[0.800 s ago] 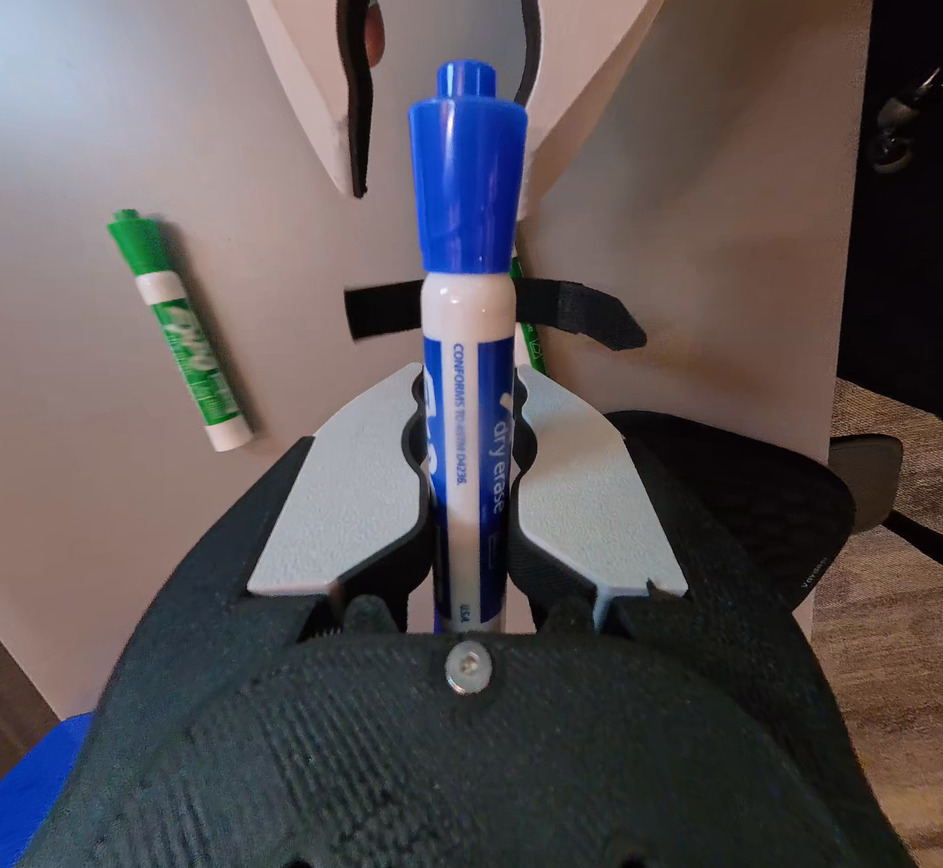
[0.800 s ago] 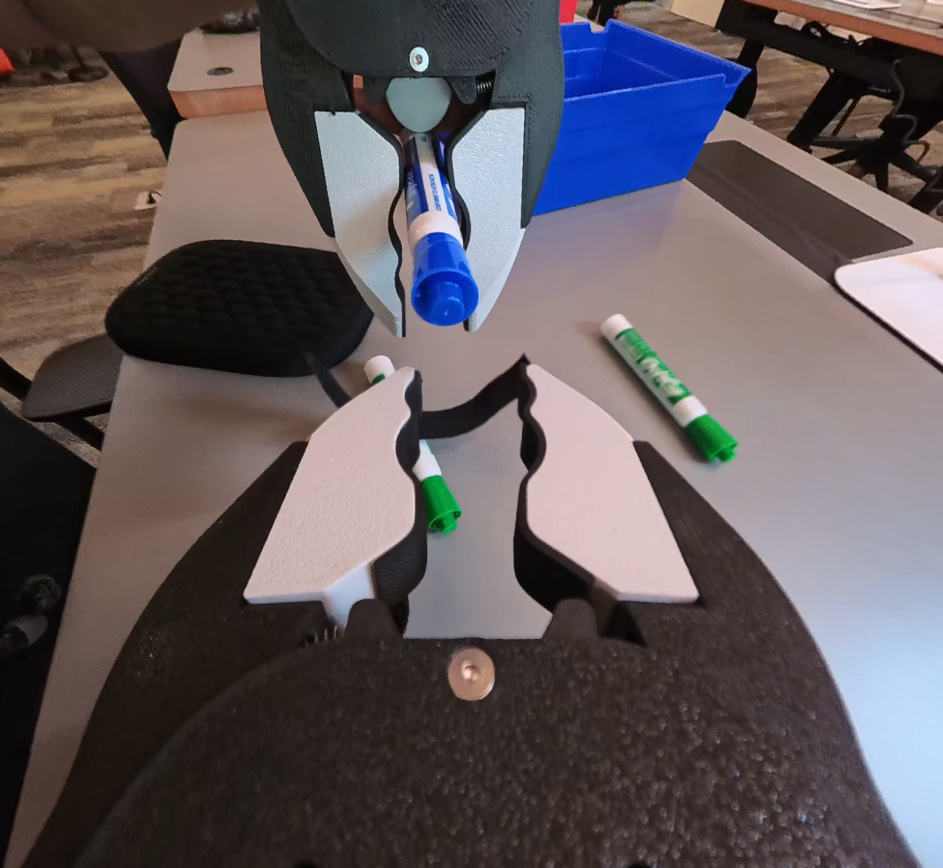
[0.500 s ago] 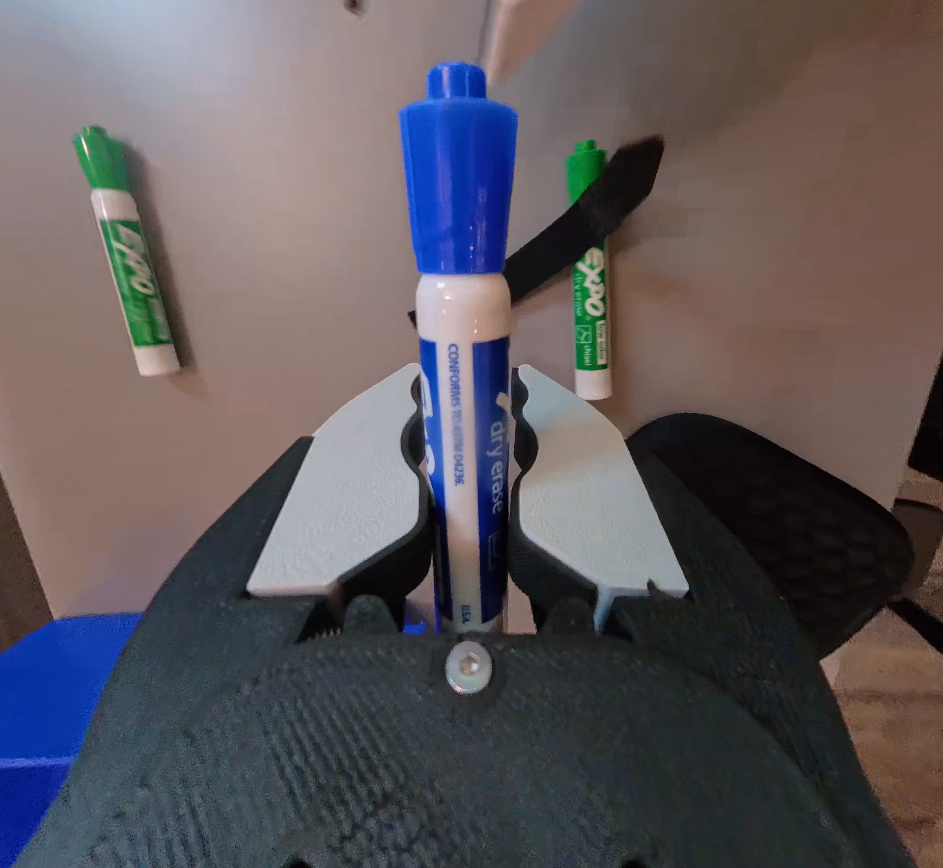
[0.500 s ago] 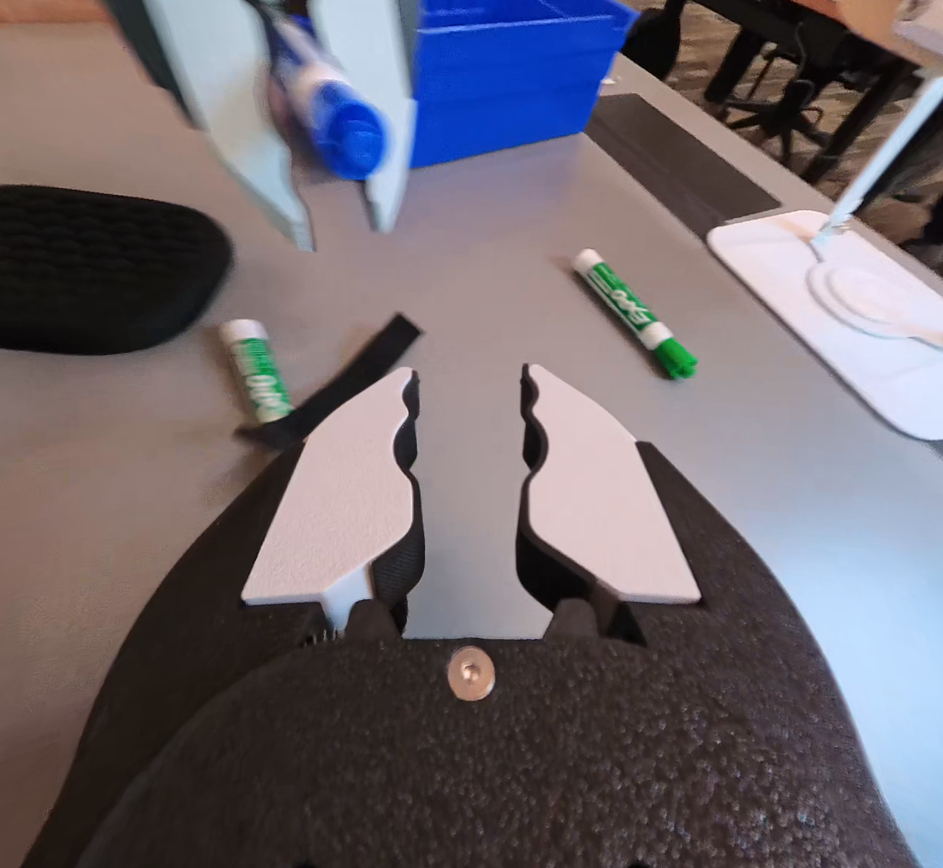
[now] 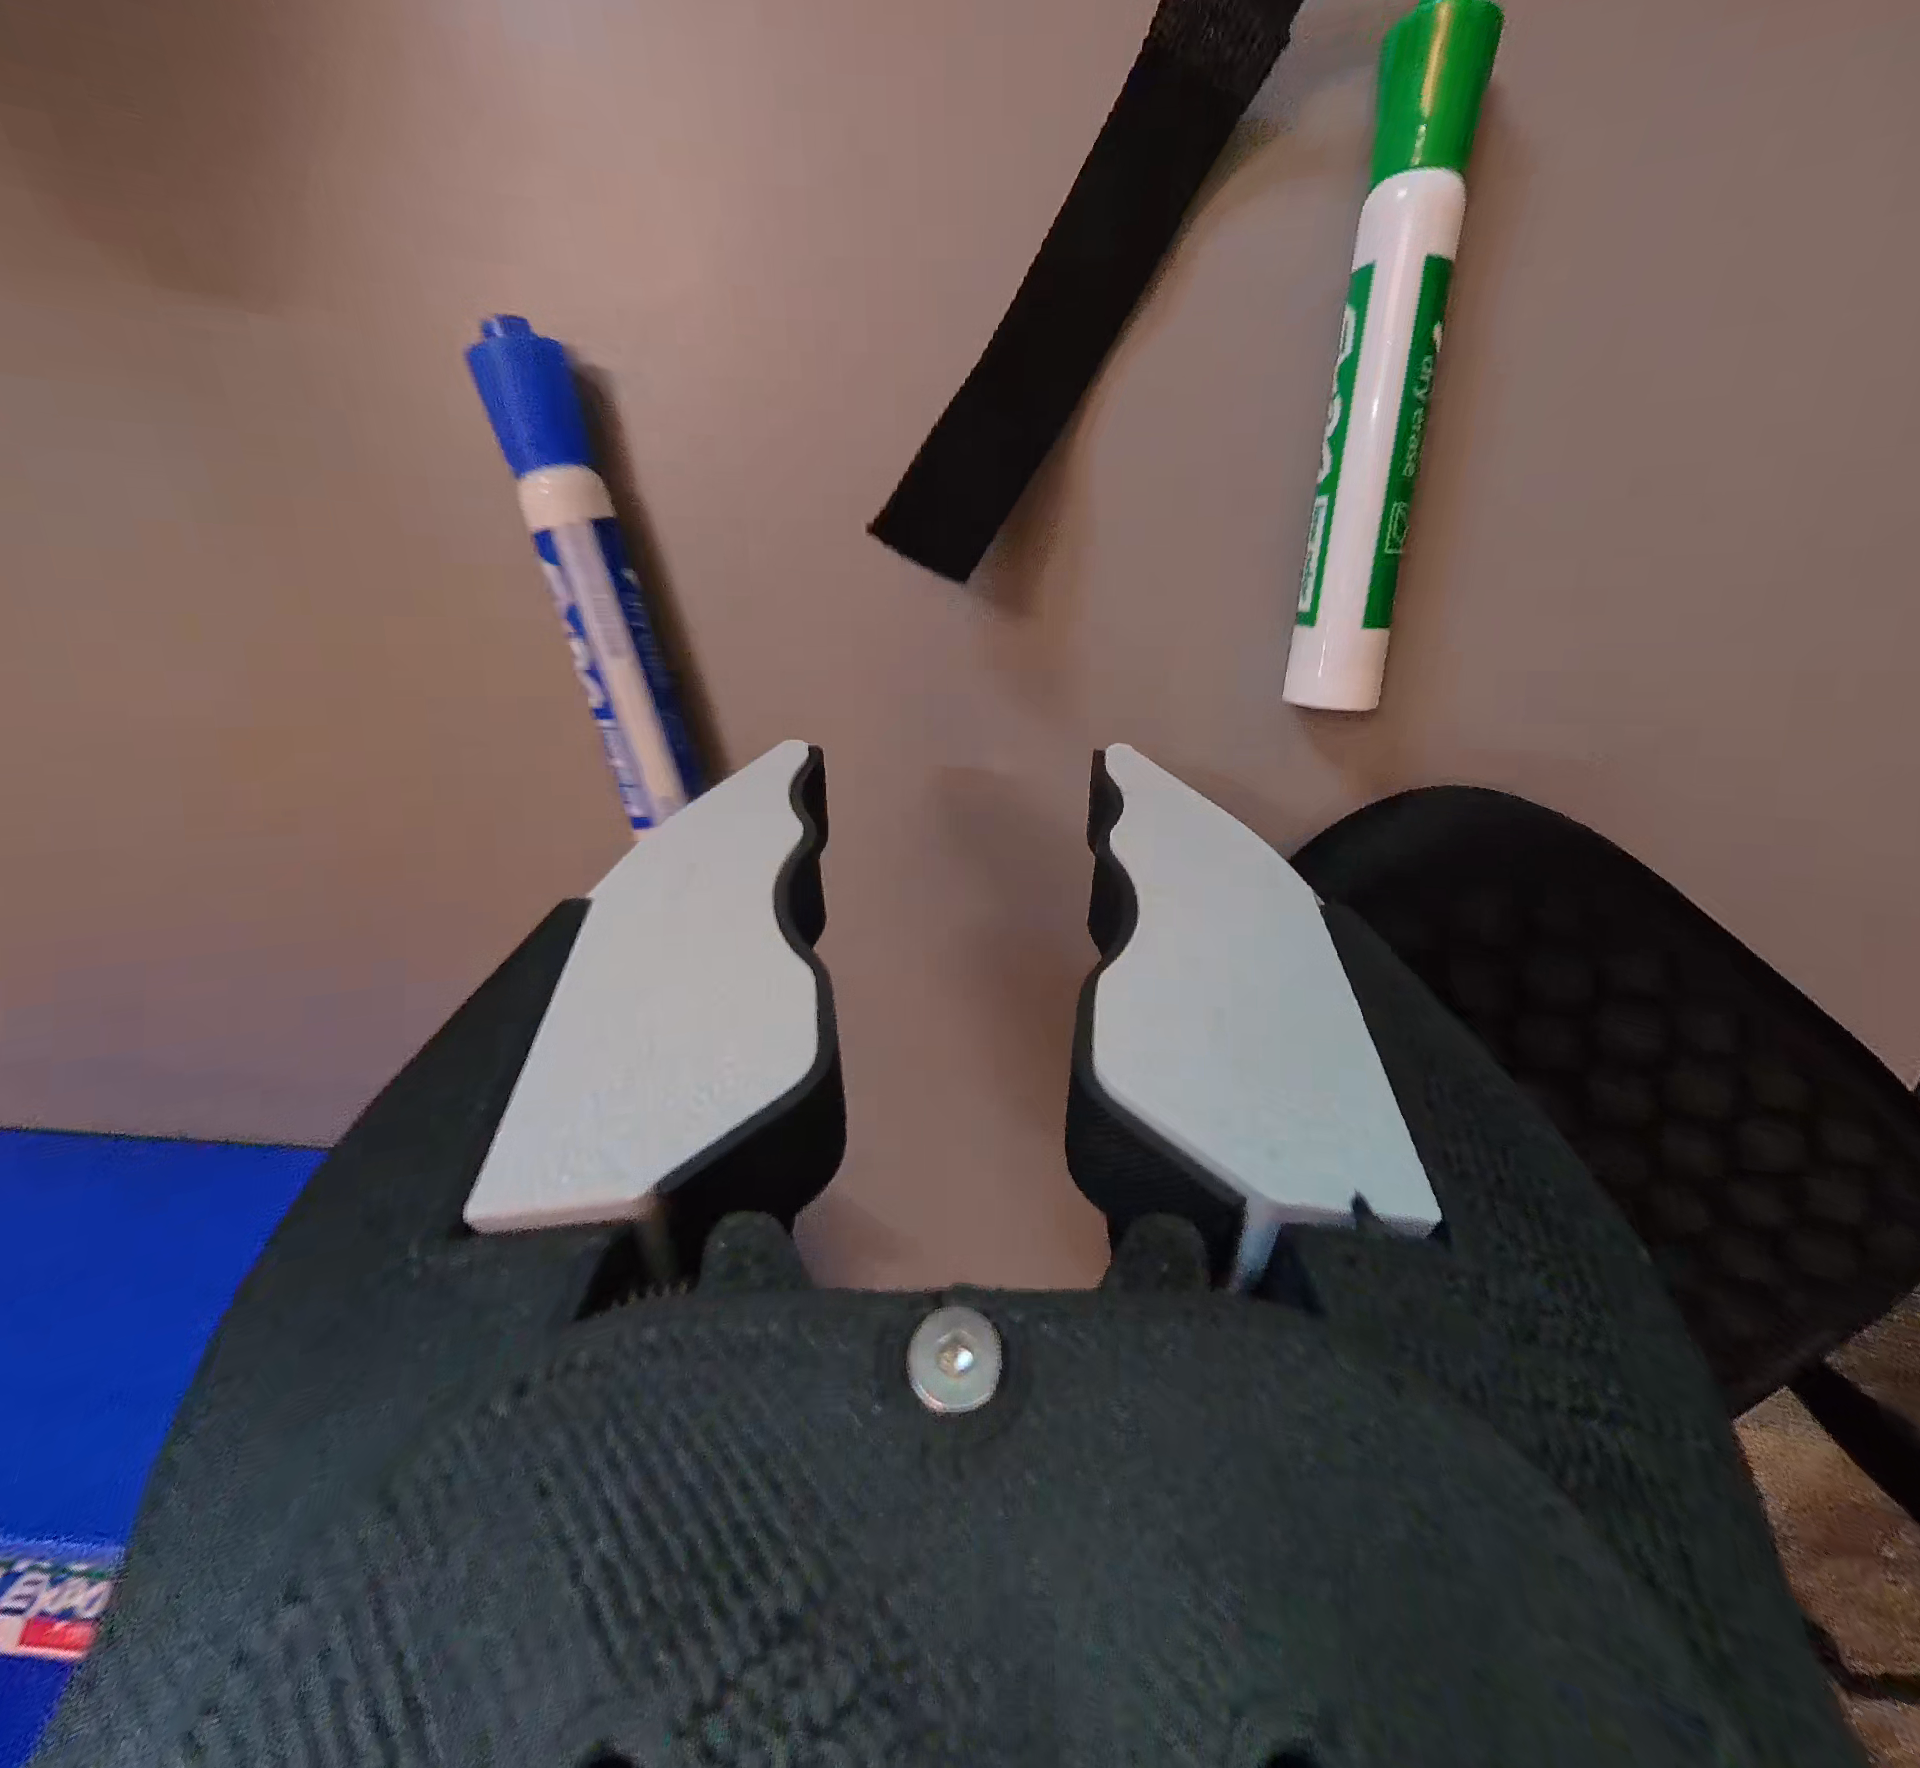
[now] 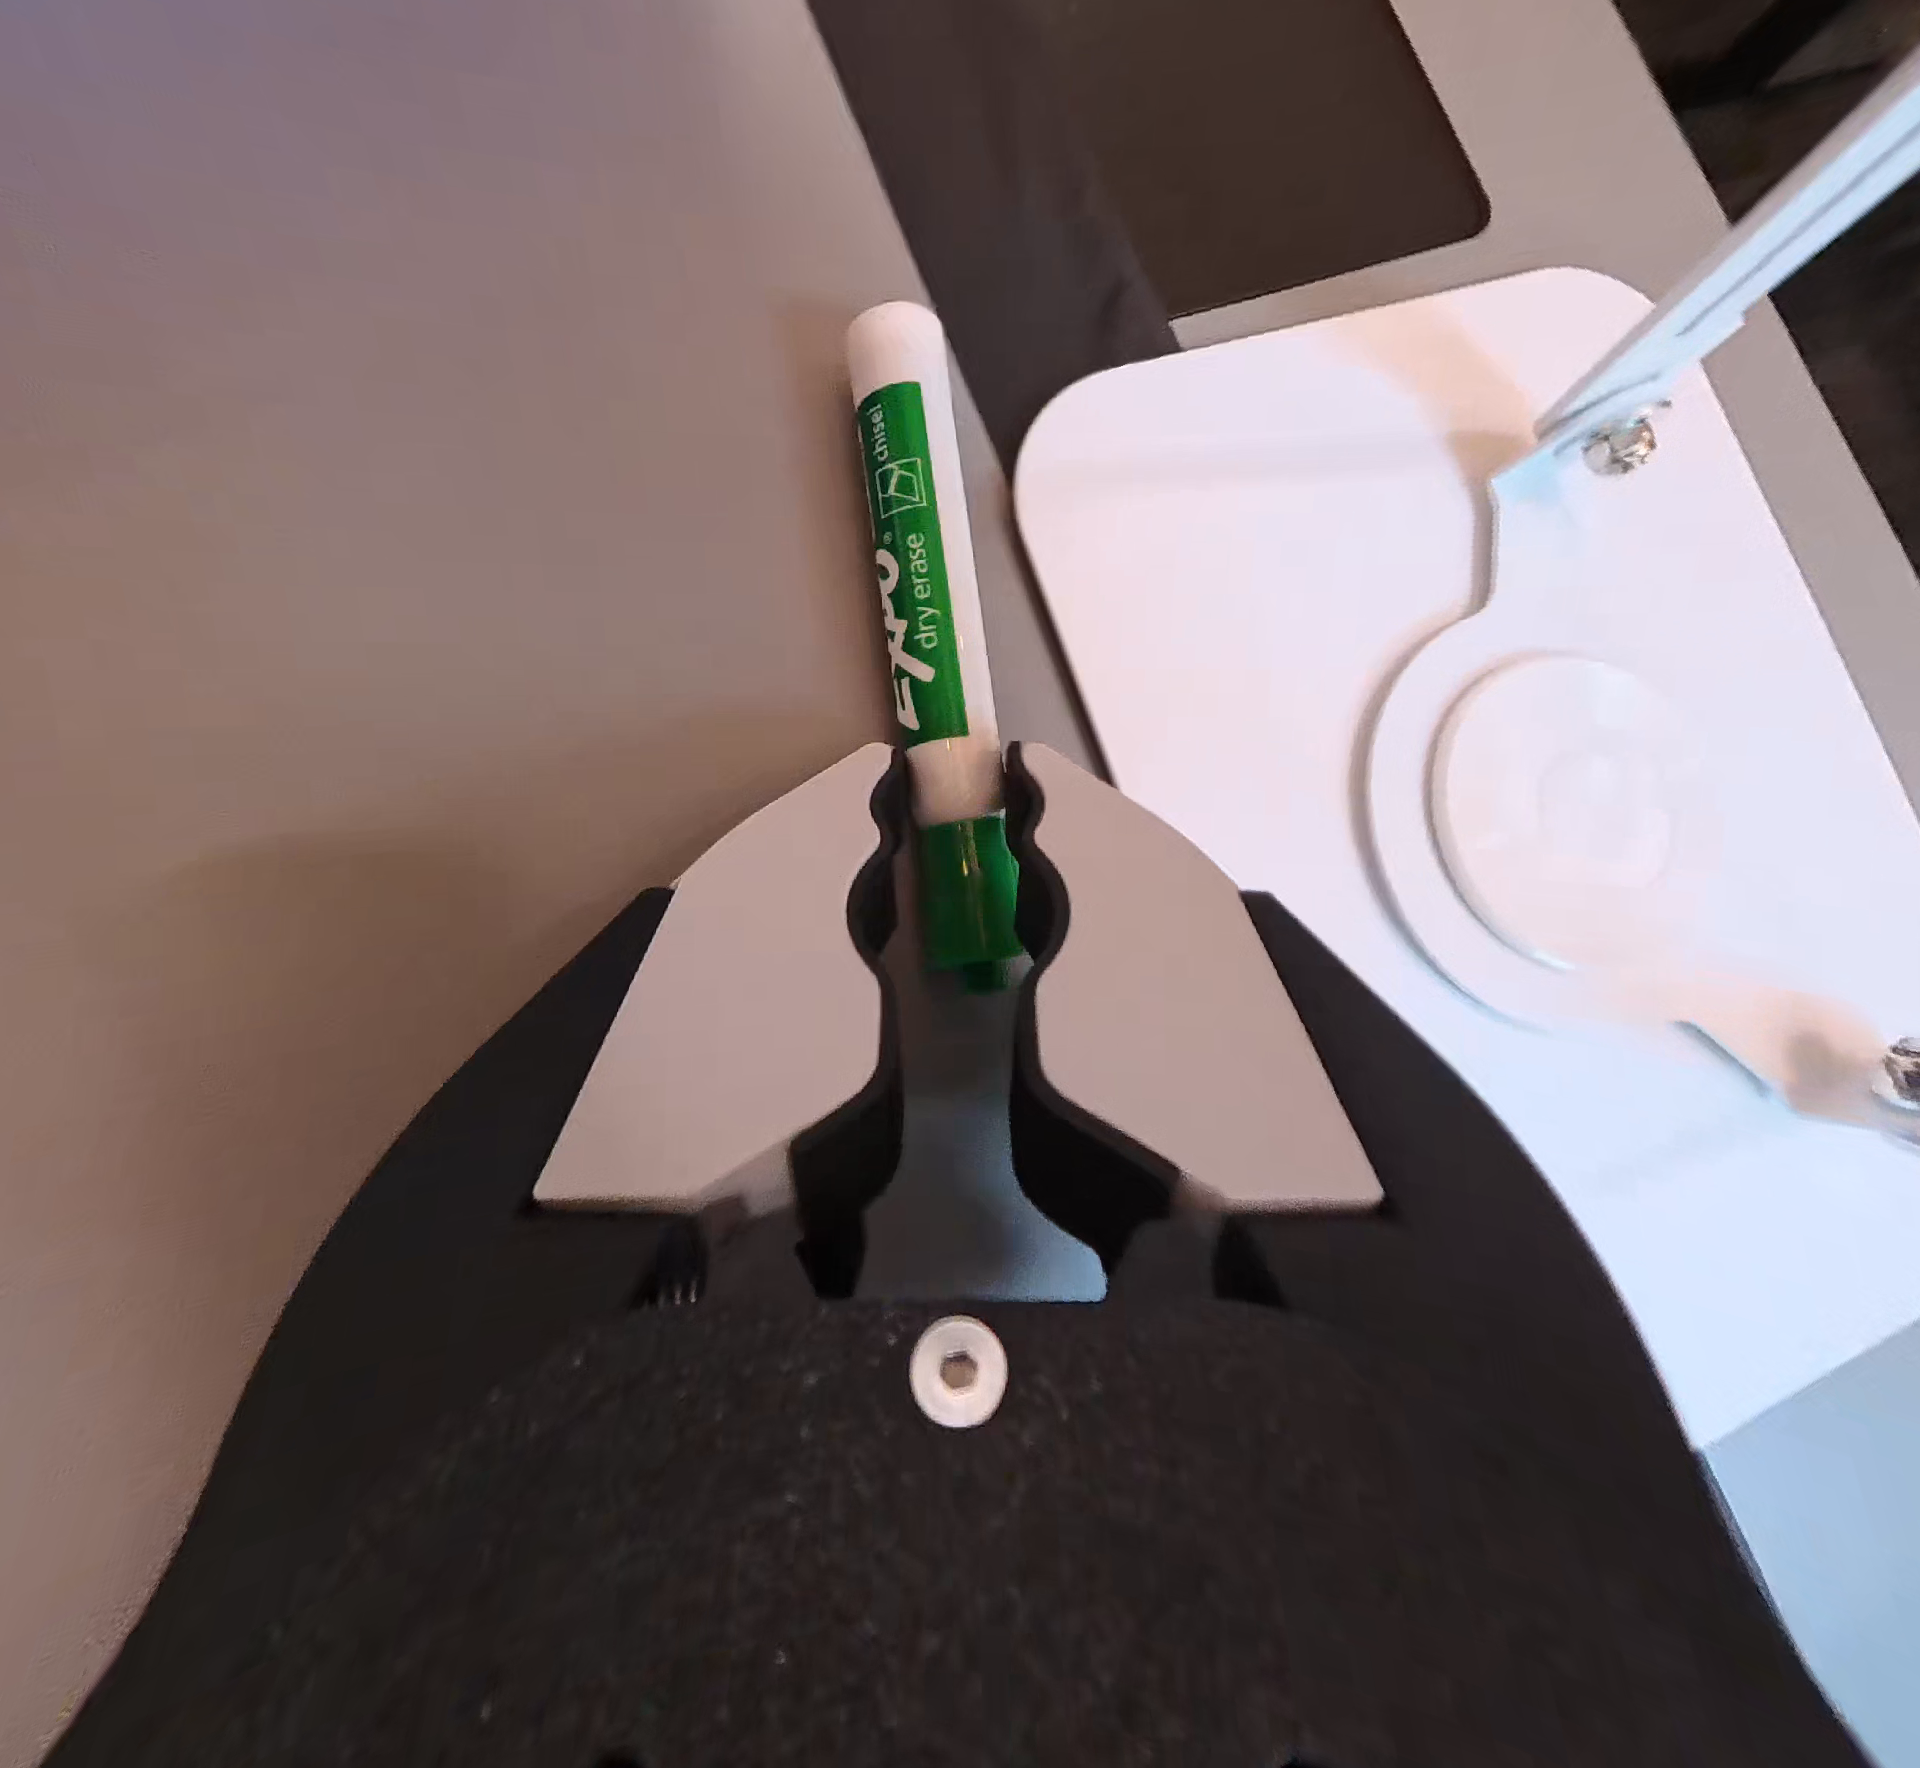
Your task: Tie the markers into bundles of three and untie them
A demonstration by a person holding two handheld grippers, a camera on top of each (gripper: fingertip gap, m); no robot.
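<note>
— Right, left gripper [image 5: 957, 762] first: its fingers [image 5: 686, 980] are spread wide with nothing between them, only bare grey worktop [image 5: 312, 160] showing in the gap.

— And the blue marker [image 5: 582, 565]?

— Lying on the worktop just beyond the tip of the left-hand finger, cap pointing away, its tail end hidden behind that finger. Ahead of the gap, angling off to the right, lies a black strap [image 5: 1101, 253], flat and loose. Farther right of it rests a green marker [image 5: 1382, 368], cap away from the fingers. A black mesh pad [image 5: 1621, 1074] sits just beside the right-hand finger, and a blue bin [image 5: 114, 1303] shows low on the other side.

— Over to the right gripper [image 6: 956, 768].

— Its fingers [image 6: 748, 991] are closed in on a second green marker [image 6: 925, 575], pinching it near the cap; the cap sits between the fingers, the white barrel reaching straight out ahead. Whether it's lifted off the worktop, I can't tell. Off to the right of those fingers lies a white stand base [image 6: 1247, 575].
</note>
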